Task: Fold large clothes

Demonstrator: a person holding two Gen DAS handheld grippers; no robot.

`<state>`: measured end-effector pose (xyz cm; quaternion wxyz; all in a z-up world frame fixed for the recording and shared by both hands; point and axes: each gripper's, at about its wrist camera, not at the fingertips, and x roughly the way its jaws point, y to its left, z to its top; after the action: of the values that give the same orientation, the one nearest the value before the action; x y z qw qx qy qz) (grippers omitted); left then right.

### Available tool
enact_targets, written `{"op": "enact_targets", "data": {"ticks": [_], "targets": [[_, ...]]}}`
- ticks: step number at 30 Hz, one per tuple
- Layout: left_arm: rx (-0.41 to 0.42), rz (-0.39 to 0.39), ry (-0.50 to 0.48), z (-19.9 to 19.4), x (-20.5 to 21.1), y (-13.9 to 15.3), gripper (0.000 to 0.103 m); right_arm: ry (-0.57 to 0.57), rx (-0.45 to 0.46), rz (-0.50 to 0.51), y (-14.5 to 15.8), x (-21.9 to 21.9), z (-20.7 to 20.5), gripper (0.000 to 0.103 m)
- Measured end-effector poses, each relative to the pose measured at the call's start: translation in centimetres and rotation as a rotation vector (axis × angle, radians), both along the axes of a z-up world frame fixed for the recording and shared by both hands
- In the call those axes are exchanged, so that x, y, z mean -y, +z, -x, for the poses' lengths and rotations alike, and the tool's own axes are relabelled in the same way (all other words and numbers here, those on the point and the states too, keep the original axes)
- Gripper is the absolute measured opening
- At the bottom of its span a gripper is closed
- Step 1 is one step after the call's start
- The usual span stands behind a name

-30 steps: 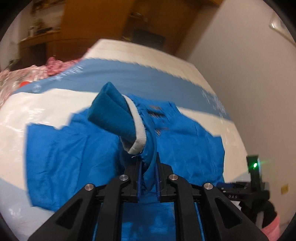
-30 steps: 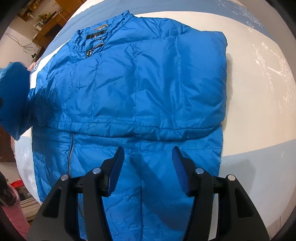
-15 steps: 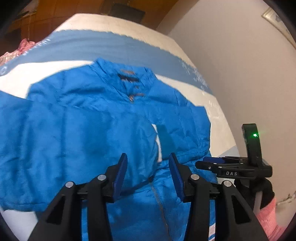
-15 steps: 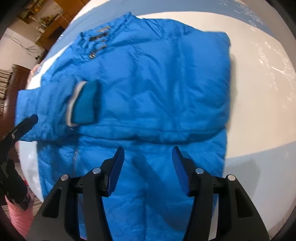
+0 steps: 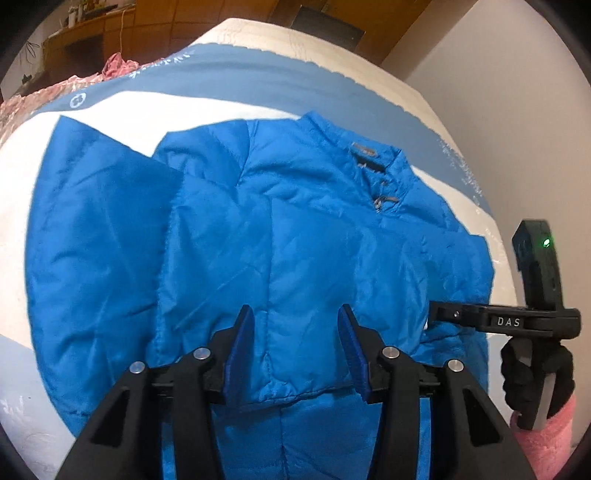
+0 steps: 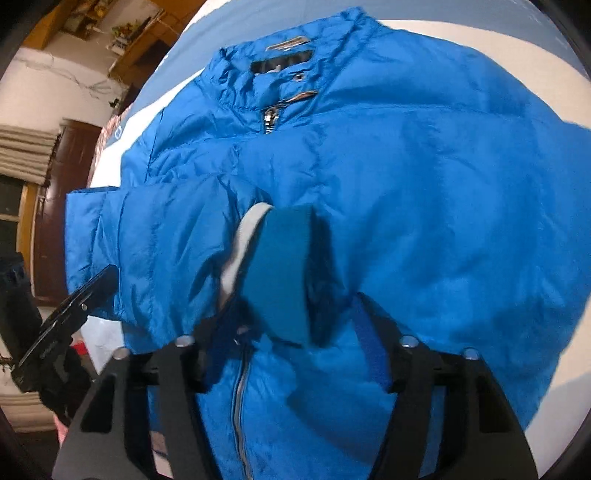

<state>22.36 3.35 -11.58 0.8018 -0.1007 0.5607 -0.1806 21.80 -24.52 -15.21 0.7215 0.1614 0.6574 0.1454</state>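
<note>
Jacket: your bright blue puffy jacket (image 5: 303,236) lies front up and spread flat ahead of and beneath both grippers, its collar (image 6: 280,74) at the far end from you and zipped at the neck.
Sleeve: one sleeve (image 6: 177,251) is folded across the chest; its teal cuff (image 6: 280,273), edged with a pale band, sits just ahead of your right gripper.
Left gripper: your left gripper (image 5: 297,350) hangs over the lower chest with its blue pads spread apart and only flat fabric showing in the gap; nothing is pinched.
Right gripper: your right gripper (image 6: 291,332) has its jaws closing, with the cuff's near end between them; you cannot tell from this view whether the pads press it yet.
Hard to see: the cuff covers your right gripper's left fingertip, the hem runs out of view under the tool bodies, and the close fabric is blurred.
Hand: your gloved right hand (image 5: 535,373) shows past the jacket's edge, a pink sleeve (image 5: 550,443) below it.
Surface: a bed cover (image 5: 236,74) in cream with grey-blue bands lies under the jacket.
Room: wooden furniture (image 5: 155,26) stands beyond the bed's far end, with a plain pale wall (image 5: 498,85) beside it.
</note>
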Motion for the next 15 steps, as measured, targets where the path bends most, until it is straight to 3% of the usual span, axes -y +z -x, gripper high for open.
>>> {"op": "enact_targets", "data": {"ticks": [1, 2, 5, 10, 15], "targets": [[-0.003, -0.002, -0.003, -0.2, 0.2, -0.2, 0.048, 0.012, 0.008, -0.032, 0.2, -0.2, -0.1, 0.017], [-0.005, -0.005, -0.006, -0.2, 0.4, -0.3, 0.048, 0.018, 0.010, -0.059, 0.2, -0.4, 0.0, 0.011], [0.005, 0.017, -0.014, -0.2, 0.7, 0.6, 0.048, 0.010, 0.059, -0.031, 1.6, 0.3, -0.1, 0.010], [0.111, 0.043, -0.039, 0.3, 0.9, 3.9, 0.048, -0.082, 0.123, 0.102, 4.3, 5.3, 0.1, 0.010], [0.100, -0.001, -0.003, -1.3, 0.7, 2.8, 0.048, -0.189, 0.101, 0.139, 4.6, 11.4, 1.3, 0.010]]}}
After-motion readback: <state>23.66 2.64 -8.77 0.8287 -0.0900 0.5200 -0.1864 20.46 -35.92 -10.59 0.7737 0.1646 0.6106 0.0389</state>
